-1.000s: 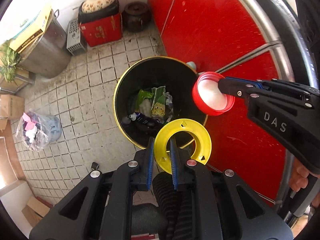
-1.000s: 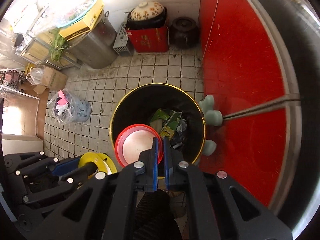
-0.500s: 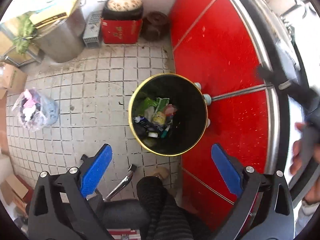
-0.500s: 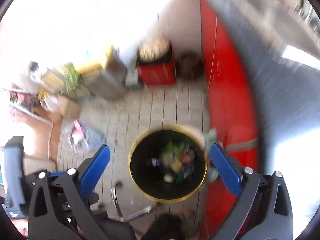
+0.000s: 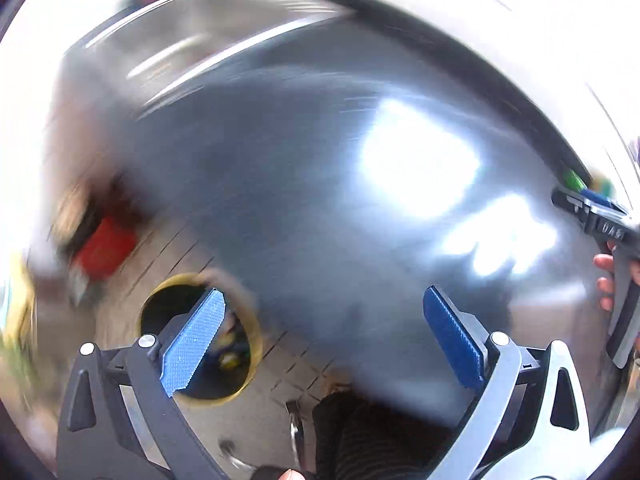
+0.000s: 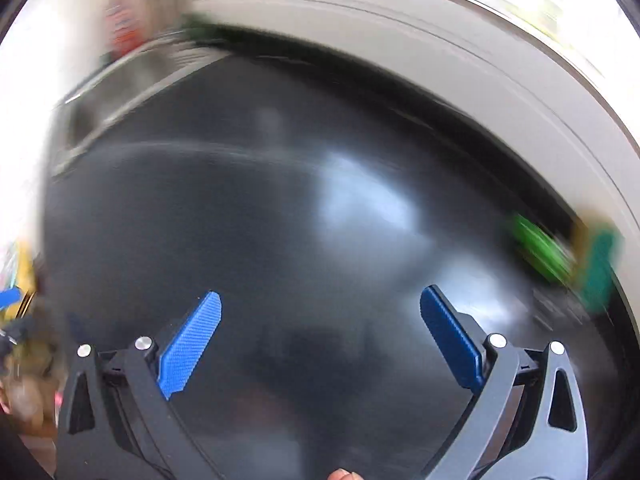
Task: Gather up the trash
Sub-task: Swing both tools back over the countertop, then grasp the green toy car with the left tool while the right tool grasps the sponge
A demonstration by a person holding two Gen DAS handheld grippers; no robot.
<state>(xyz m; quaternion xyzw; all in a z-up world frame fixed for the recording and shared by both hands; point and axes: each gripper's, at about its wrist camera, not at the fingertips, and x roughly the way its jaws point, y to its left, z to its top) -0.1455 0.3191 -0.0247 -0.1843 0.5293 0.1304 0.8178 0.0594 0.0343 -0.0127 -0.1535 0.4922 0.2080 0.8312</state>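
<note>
Both views are smeared by motion. My left gripper (image 5: 322, 336) stands wide open with nothing between its blue pads. Below and to its left on the tiled floor sits the black bin with a gold rim (image 5: 256, 334), partly hidden behind the left pad, with trash inside. My right gripper (image 6: 320, 338) is wide open and empty above a dark shiny countertop (image 6: 280, 200). It also shows at the right edge of the left wrist view as the right gripper (image 5: 588, 210), held by a hand. Blurred green items (image 6: 540, 254) lie on the counter's far right.
A grey countertop (image 5: 320, 160) fills most of the left wrist view, with bright glare on it. A steel sink (image 6: 132, 80) shows blurred at the upper left. A red box (image 5: 104, 248) stands on the floor beyond the bin. A pale wall edge (image 6: 480, 40) bounds the counter.
Both grippers opened and let the yellow ring and red lid drop into the bin. Both then swung up and away from the bin over the countertop.
</note>
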